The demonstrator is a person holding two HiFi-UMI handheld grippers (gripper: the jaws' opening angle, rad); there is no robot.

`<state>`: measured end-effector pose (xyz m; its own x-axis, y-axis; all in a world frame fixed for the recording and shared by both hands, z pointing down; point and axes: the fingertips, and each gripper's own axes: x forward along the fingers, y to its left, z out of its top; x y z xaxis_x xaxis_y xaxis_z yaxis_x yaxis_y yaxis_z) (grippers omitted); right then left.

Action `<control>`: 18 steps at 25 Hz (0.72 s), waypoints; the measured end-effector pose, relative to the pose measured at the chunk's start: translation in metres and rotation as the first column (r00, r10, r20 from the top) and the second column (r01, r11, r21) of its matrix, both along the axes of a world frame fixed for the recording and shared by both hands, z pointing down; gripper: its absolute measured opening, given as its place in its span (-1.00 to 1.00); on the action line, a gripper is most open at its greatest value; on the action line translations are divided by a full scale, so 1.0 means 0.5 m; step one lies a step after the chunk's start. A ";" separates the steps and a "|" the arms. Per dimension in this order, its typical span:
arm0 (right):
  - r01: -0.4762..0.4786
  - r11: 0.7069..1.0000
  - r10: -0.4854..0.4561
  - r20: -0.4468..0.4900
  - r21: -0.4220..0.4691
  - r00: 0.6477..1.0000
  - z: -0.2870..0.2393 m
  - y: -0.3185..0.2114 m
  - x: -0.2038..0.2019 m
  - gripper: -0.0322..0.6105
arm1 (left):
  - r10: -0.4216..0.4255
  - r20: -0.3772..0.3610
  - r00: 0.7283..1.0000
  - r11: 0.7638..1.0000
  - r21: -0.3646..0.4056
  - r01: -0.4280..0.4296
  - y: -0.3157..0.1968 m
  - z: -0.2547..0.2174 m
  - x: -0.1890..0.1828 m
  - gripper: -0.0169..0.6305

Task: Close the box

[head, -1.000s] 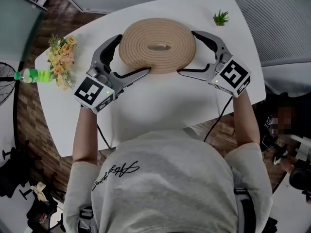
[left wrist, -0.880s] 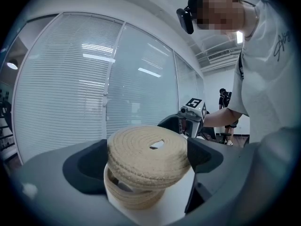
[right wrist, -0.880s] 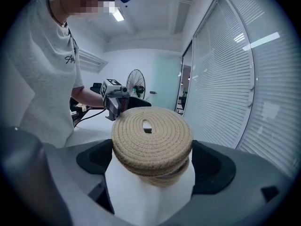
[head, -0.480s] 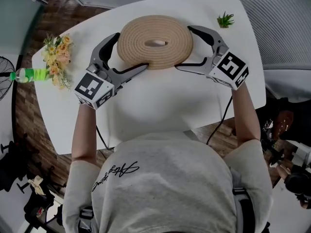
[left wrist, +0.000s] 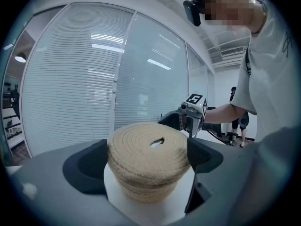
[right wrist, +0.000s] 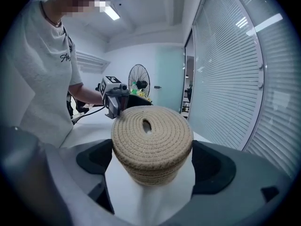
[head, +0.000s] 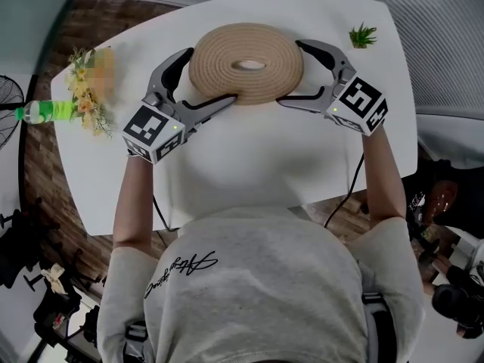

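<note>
**A:** How far along is the closing?

**B:** Close to finished, I'd judge. The woven lid lies level on the round rope box, in the upper middle of the head view, on the white desk. In both gripper views no gap shows between lid and box on the near side.

**A:** And the grippers?

**B:** The left gripper comes at the box from the left of the frame and the right gripper from the right. Each has its jaws spread wide with the lid between them. The pads lie against the lid's sides as far as I can see, so both are holding the lid.

**A:** What does the next move call for?

**B:** Most likely letting go. That means easing the jaws a little wider, then drawing each gripper outward and back, low and straight, so a pad does not drag the lid askew. No view shows the far side of the rim, so whether the lid sits flush there is uncertain.

**A:** Anything in the way?

**B:** Little.
- **Flowers and bottle:** A bunch of flowers and a green bottle lie at the left of the frame, well apart from the left gripper.
- **Plant:** A small plant stands at the upper right corner of the desk, near the right gripper's outer side but apart from it.
- **Cable:** A cable hangs over the desk's near edge below the right gripper and might tug on a quick pull back.
</note>
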<state>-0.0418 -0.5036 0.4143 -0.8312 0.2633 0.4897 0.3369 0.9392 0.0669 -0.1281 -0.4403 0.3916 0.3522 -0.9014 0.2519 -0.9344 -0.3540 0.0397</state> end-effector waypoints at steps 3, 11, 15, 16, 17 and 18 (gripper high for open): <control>-0.002 0.999 0.002 0.001 -0.039 1.000 0.005 -0.004 0.000 0.76 | 0.000 -0.005 1.000 1.000 -0.020 0.000 -0.006 0.010 -0.001 0.64; -0.014 0.994 0.013 -0.005 -0.112 1.000 0.015 -0.004 -0.006 0.77 | 0.000 -0.075 0.997 0.999 -0.033 -0.002 -0.010 0.021 -0.013 0.64; -0.041 0.991 0.042 0.005 -0.130 0.999 0.016 0.000 -0.010 0.77 | -0.012 -0.087 0.996 0.999 -0.040 0.009 -0.004 0.025 -0.023 0.64; -0.054 0.990 0.056 0.011 -0.129 0.998 0.014 -0.001 -0.009 0.77 | -0.013 -0.080 0.997 0.999 -0.039 0.010 -0.003 0.023 -0.023 0.64; -0.068 0.990 0.071 0.019 -0.127 0.997 0.013 -0.002 -0.007 0.77 | -0.012 -0.071 0.997 0.999 -0.035 0.010 -0.003 0.021 -0.022 0.64; -0.084 0.989 0.088 0.027 -0.124 0.996 0.011 -0.003 -0.005 0.77 | -0.011 -0.061 0.998 1.000 -0.029 0.009 -0.001 0.019 -0.020 0.63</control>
